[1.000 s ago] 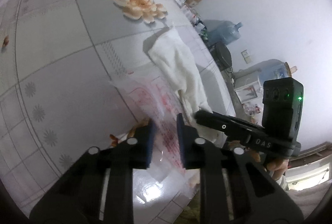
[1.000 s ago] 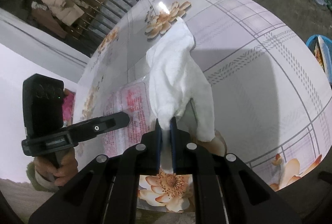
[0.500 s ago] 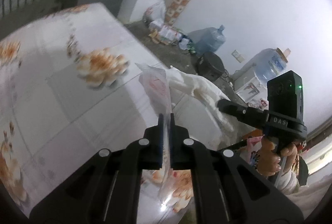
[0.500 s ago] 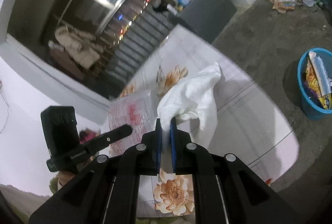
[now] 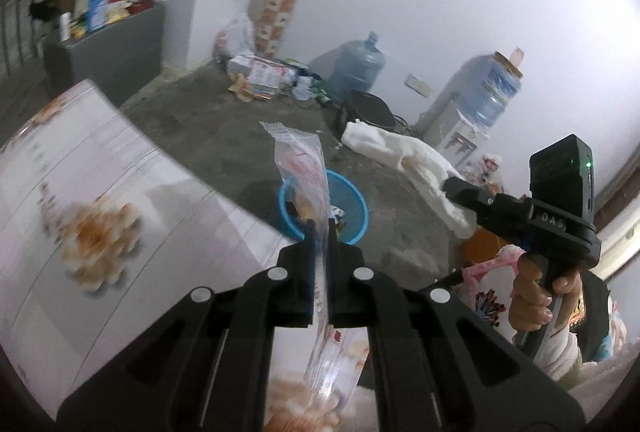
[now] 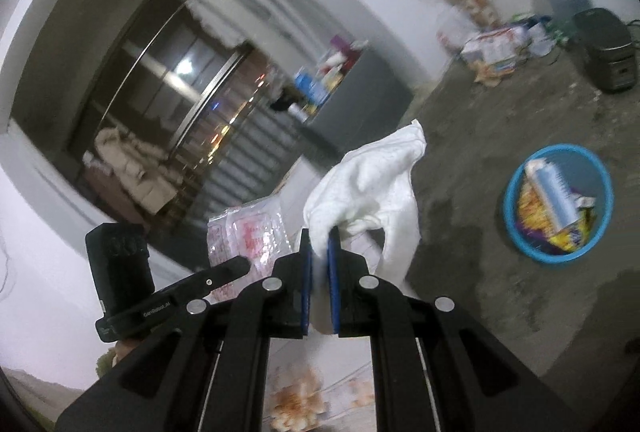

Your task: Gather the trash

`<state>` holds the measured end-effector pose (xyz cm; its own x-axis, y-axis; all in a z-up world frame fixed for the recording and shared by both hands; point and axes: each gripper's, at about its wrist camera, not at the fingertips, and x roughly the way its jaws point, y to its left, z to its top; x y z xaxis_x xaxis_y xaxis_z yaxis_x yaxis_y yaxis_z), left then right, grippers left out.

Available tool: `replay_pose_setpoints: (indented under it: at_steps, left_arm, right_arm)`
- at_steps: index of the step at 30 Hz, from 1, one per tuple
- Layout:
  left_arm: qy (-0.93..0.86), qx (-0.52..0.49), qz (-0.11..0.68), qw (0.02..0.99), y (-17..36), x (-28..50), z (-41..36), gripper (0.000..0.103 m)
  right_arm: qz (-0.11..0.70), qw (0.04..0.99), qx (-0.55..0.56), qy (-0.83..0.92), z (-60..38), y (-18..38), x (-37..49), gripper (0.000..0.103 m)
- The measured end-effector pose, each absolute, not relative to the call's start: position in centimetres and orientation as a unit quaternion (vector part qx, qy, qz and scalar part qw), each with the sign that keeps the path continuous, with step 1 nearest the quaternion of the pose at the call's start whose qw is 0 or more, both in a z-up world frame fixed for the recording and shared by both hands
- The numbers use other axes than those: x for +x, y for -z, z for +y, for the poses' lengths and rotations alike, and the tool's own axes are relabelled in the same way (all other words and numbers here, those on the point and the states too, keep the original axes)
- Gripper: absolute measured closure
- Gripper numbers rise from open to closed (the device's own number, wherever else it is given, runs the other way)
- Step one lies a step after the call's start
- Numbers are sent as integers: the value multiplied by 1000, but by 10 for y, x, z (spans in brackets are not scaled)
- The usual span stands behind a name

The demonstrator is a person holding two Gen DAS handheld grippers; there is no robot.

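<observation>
Clear plastic, printed red: wrapper [image 5: 304, 168] pinched edge-on in the clenched jaws of the left gripper [image 5: 319, 232], long axis running up and down through the frame, one end above the jaws, the other trailing below over the desk [image 5: 120, 192]. White cloth [image 6: 372, 188] clamped in the jaws of the right gripper [image 6: 319, 244], bunched above the pads and drooping to the lower right. Both pieces carried clear of the desk.

Blue basket [image 5: 352, 208] on the concrete floor, already holding scraps and packets: in the left view directly behind the wrapper, just past the desk's edge; in the right view [image 6: 560, 208] well off to the right of the cloth. Left gripper judged the nearer and better lined up for a drop; right one probably needing a swing rightward first.

Desk covered in a glossy floral oilcloth, blurred. Around the room: water jugs [image 5: 360, 68] by the white wall, a litter of boxes, a grey cabinet [image 5: 116, 48] at upper left.
</observation>
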<state>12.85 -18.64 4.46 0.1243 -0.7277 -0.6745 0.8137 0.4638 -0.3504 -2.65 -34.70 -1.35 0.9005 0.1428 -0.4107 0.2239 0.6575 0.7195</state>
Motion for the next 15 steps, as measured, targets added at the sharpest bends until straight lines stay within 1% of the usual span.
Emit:
replay_pose_setpoints:
  at_steps: [6,10,15]
  left_arm:
    - [537,99,432,718,-29,132,-268,101]
    - [540,138,464,689,3,138,-329,101]
    - [529,195,484,669,47,143,-397,100]
  right_arm:
    - [214,881,415,80,-398,18,-44,95]
    - [234,867,424,115,-443,42,-43,95]
    - [277,841,444,138,-496,83,-21,95]
